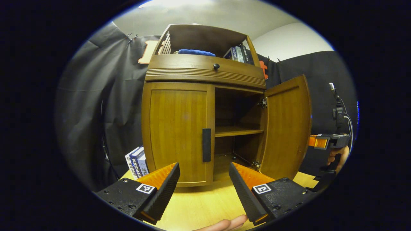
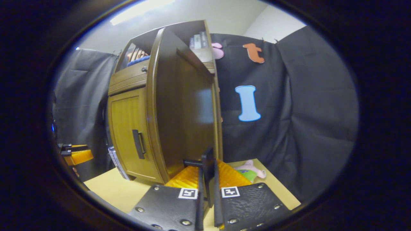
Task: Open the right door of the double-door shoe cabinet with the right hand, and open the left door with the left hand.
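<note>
The shoe cabinet [image 1: 205,106] stands on a pale wooden table [image 1: 199,205], and its right door [image 1: 287,128] is swung wide open, showing a bare inner shelf [image 1: 237,131]. In the right gripper view, the right gripper [image 2: 207,179] has both fingers pressed together on the dark handle [image 2: 208,166] of that open door, whose edge and inner face rise just above it. The left door [image 1: 178,131] is closed, with its dark handle [image 1: 206,145] at the inner edge; the left gripper [image 1: 204,179] hovers in front of it, fingers spread wide apart and touching nothing. A person's hand [image 1: 337,157] shows at the far right of the left gripper view, holding the other tool behind the open door. Books [image 1: 136,162] stand beside the cabinet on the left, a blue cloth [image 1: 196,52] and more books lie on its top shelf, and a small plush toy [image 2: 252,170] rests on the table near the black cloth wall [image 2: 305,112]. The lower part of the cabinet's inside is dim and hard to make out.
</note>
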Action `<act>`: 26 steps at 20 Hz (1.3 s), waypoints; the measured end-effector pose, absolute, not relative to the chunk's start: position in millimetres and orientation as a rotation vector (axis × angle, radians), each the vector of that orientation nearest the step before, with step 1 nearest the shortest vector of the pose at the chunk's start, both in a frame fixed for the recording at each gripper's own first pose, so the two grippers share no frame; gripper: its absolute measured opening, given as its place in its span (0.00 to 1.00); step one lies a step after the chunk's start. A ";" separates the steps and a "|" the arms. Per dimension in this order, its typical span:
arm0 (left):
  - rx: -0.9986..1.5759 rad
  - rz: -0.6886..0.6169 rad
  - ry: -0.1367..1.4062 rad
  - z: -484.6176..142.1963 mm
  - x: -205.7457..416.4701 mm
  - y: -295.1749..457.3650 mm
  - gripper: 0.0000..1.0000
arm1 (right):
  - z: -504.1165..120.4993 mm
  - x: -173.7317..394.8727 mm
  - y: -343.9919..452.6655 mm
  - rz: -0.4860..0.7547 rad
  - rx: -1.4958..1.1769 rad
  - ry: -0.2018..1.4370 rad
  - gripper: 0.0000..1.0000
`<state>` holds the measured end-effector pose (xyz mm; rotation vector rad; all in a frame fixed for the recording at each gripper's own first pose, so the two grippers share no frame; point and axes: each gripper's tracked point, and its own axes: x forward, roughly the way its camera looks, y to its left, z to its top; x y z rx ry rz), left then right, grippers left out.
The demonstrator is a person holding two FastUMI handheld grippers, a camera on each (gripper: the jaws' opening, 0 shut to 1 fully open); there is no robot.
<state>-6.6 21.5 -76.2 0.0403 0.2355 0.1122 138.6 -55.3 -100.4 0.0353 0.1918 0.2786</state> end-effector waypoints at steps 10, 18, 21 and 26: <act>0.066 0.121 0.254 -92.7 -2.4 23.3 0.92 | -100.2 154.7 -104.1 0.283 0.079 0.186 0.11; 0.085 0.086 0.232 -93.2 0.8 22.6 0.95 | -97.9 155.6 -101.9 0.306 0.108 0.174 0.11; 0.090 0.104 0.244 -97.2 8.4 30.2 0.94 | -96.3 149.2 -89.5 0.315 0.103 0.169 0.11; 0.065 0.100 0.270 -116.7 20.1 38.1 0.94 | -92.8 144.2 -92.3 0.259 0.051 0.148 0.24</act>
